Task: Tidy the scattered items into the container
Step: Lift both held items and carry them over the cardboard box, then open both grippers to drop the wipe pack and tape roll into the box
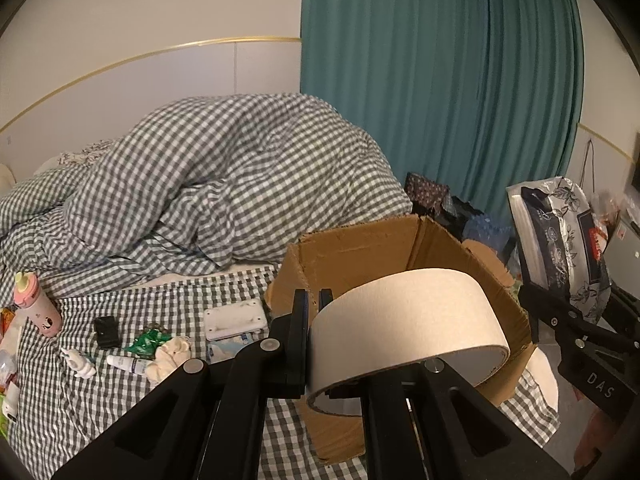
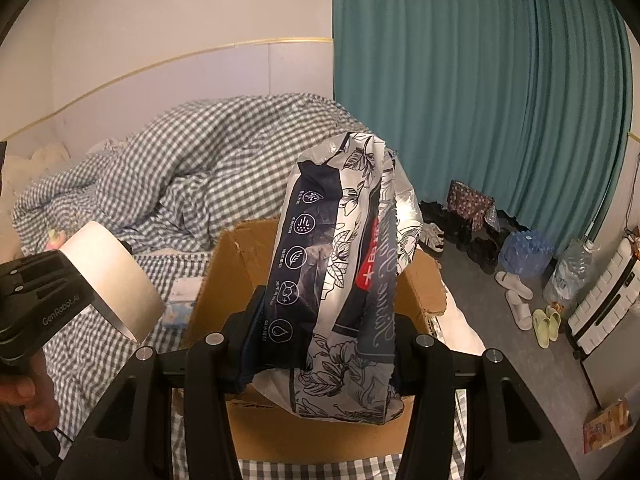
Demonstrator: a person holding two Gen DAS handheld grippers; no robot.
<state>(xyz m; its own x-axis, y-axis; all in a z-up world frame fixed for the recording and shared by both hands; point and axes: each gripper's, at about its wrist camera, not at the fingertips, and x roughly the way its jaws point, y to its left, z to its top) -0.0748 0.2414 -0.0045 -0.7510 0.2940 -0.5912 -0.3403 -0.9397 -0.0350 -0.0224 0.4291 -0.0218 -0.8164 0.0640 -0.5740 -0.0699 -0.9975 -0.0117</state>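
Left gripper (image 1: 314,300): I read its jaws as fully closed, pinching the wall of the tape roll (image 1: 404,320)
Tape roll: I see it held above the near rim of the cardboard box (image 1: 352,248)
Right gripper (image 2: 320,344): clamped on the floral tissue pack (image 2: 344,272), which I see upright over the box
Cardboard box: open-topped, on the checked bedsheet (image 1: 80,392)
Scattered items: pink bottle (image 1: 36,304), white tube (image 1: 128,364) on the sheet, left of the box

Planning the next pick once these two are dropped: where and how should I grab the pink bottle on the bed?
Grip the pink bottle around its straight pink body, below the lid. It stands upright on the checked sheet, so bring the tool in level from the open box-facing side; its far side is crowded by clutter at the frame edge.
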